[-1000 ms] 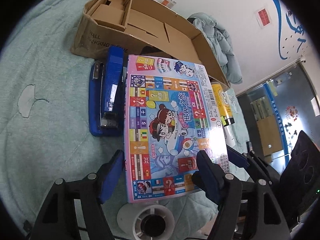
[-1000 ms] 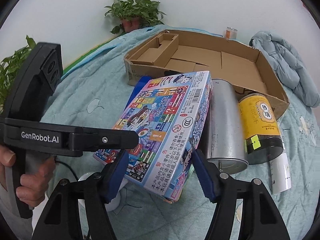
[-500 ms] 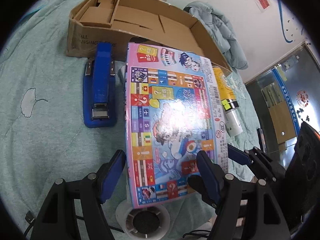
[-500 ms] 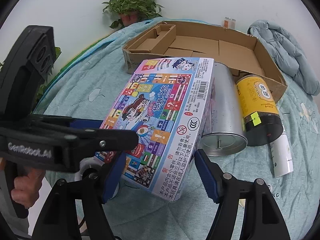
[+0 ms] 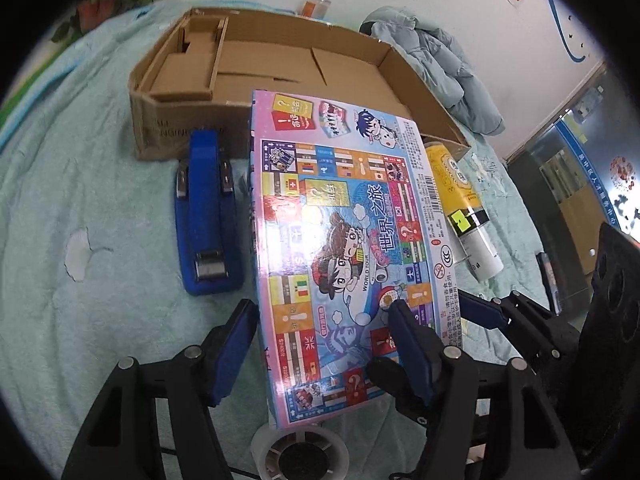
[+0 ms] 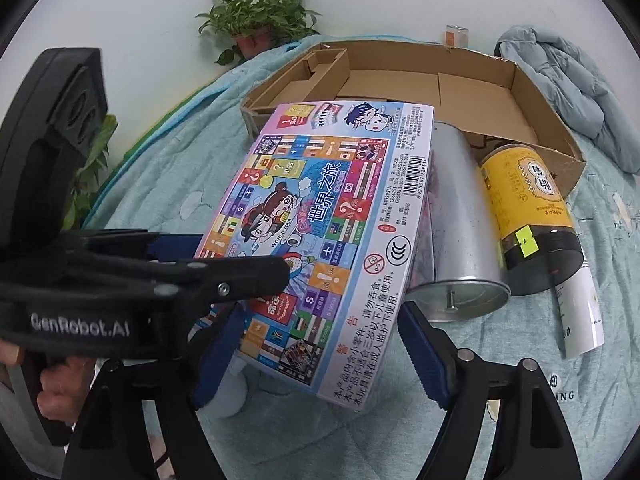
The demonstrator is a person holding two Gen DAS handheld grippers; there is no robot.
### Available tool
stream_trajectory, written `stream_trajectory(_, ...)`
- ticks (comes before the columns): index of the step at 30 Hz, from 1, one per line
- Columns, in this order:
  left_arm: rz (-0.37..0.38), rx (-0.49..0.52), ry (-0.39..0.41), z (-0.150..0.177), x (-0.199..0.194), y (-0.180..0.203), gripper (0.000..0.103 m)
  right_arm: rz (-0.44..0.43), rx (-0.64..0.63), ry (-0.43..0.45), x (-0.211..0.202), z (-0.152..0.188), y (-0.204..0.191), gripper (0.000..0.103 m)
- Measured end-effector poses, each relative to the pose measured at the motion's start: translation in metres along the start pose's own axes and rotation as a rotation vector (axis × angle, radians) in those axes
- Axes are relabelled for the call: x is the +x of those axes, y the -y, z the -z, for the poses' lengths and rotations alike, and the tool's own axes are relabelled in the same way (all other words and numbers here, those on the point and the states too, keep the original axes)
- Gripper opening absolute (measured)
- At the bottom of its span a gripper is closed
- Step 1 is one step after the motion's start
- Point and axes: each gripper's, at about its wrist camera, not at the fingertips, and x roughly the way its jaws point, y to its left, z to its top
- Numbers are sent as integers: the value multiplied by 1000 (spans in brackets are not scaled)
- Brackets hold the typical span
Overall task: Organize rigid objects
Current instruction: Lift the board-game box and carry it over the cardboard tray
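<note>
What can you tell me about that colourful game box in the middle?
The game box is a flat, glossy cardboard rectangle printed with cartoon children, flags, question marks and a barcode. It sits tilted, its right edge leaning on a metal can, above the green blanket. Its near end lies between the blue fingers of the left gripper, which is closing.

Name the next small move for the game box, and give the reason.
Probably lift the game box forward over the cardboard tray's near wall. It is tilted between both hand-held grippers, the left closing and the right opening, and the tray behind lies empty.
</note>
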Motion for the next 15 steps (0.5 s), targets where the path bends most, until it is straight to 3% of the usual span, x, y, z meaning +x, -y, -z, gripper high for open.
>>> stream_trajectory(6, -33, 22, 103, -15, -21, 12, 68, 24, 5, 85, -12, -15, -1, 77)
stream_trajectory(15, -65, 88, 288, -63, -63, 32, 68, 48, -29, 271, -54, -70, -2, 77)
